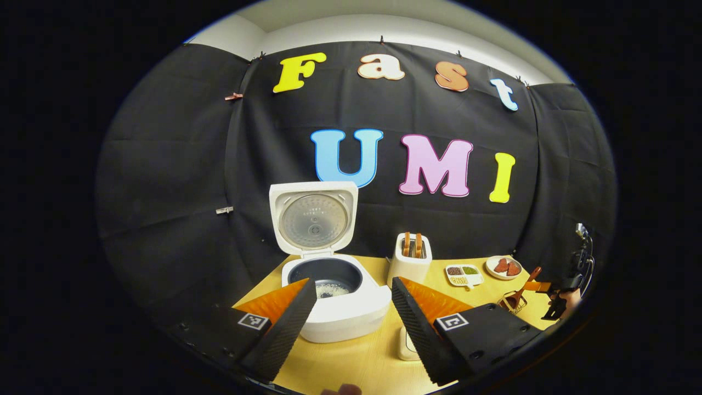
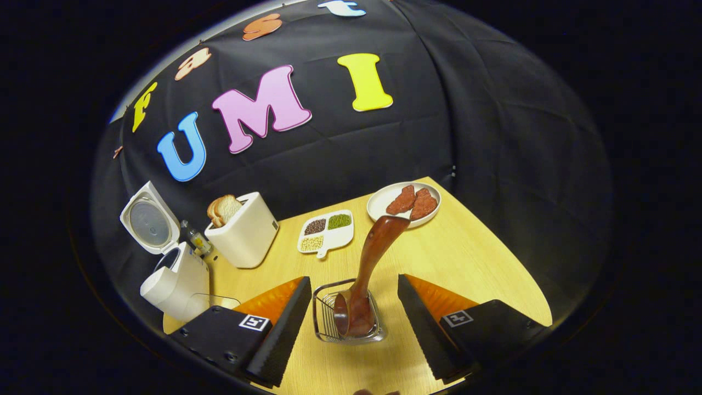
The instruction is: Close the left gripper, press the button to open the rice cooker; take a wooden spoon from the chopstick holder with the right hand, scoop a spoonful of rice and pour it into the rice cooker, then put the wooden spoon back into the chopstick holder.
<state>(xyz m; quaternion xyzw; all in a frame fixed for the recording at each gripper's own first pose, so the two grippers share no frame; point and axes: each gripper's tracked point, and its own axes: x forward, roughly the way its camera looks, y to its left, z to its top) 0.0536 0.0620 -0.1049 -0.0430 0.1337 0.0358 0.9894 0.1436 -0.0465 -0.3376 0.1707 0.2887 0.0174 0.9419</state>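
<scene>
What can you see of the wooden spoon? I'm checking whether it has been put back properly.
The wooden spoon is dark reddish-brown and glossy, looking like polished wood. It stands bowl-down in the wire chopstick holder, its curved handle leaning up and out toward the plate of meat. It touches only the holder. The right gripper is open, its fingers either side of the holder, clear of the spoon. In the left gripper view the spoon shows small and far off, in the holder.

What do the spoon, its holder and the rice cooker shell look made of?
Wooden spoon: wood, glossy reddish-brown finish with highlights. Chopstick holder: thin metal wire, shiny, see-through mesh. Rice cooker: likely white plastic shell, smooth matte; its inner pot looks dark coated metal, though that is uncertain.
</scene>
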